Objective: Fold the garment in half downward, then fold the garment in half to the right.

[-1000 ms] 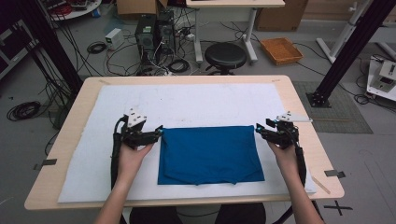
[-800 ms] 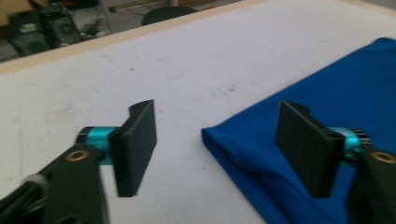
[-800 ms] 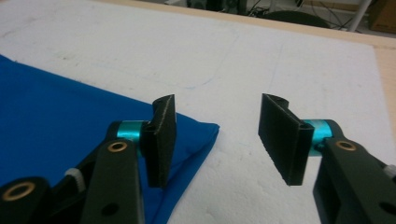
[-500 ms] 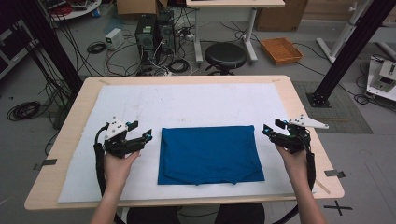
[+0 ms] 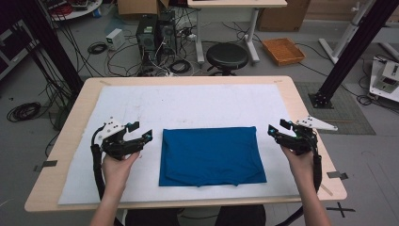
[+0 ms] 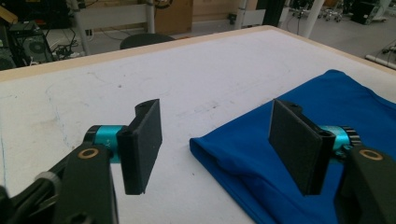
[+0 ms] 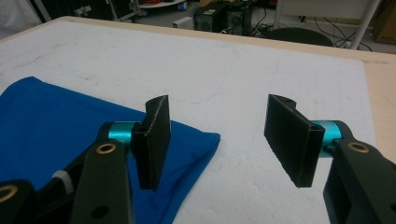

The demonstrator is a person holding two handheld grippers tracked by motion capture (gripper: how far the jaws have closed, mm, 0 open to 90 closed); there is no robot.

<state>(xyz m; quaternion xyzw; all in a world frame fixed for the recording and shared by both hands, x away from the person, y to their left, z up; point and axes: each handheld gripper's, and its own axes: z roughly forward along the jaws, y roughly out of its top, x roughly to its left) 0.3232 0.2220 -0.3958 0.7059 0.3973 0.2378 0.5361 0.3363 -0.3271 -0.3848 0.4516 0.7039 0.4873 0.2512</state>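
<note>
1. High view: blue cloth [image 5: 211, 155] lies folded on the white mat [image 5: 188, 103], nearer the table's front edge. Left gripper [image 5: 141, 136] and right gripper [image 5: 275, 132] sit off its side edges, jaws spread, holding nothing.
2. Left gripper view: jaws apart, cloth corner [image 6: 198, 144] between them. Risk: a pinch takes one layer and the fold opens.
3. Right gripper view: jaws apart, corner [image 7: 212, 137] just inside the left jaw. Risk: the jaw drags the cloth. Mat around it bare, nothing blocking.

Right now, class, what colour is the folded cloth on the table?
Plain blue, with no pattern. The cloth shows best in the high view.

Black stool [image 5: 227, 55] (beyond table [image 5: 306, 113])
</note>
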